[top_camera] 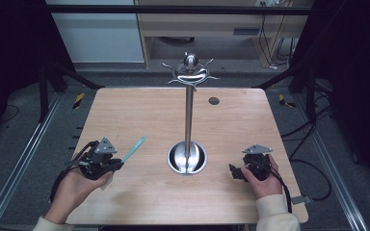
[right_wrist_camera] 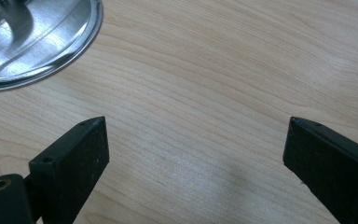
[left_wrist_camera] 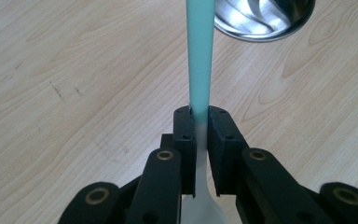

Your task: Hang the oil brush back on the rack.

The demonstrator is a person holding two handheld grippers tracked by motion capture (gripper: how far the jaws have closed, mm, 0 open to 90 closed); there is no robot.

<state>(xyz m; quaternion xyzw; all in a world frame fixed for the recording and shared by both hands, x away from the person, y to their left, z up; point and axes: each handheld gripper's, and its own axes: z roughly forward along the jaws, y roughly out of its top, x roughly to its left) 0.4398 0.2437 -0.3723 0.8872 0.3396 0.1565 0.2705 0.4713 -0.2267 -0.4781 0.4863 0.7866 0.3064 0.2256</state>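
Left gripper view: left gripper clamps an unmarked teal utensil.

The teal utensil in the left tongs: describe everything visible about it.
The teal utensil is a long, slim, flat handle, plastic-looking, teal along its length and fading to translucent white where it widens near the camera. The left tongs are shut on it near that pale end, the jaws pressing on both sides. In the high view it juts up and away above the wooden table, toward the metal stand's round base.

The teal handle is cut off by the top edge of the left gripper view — its pale lower end is partly hidden between the left claw jaws.
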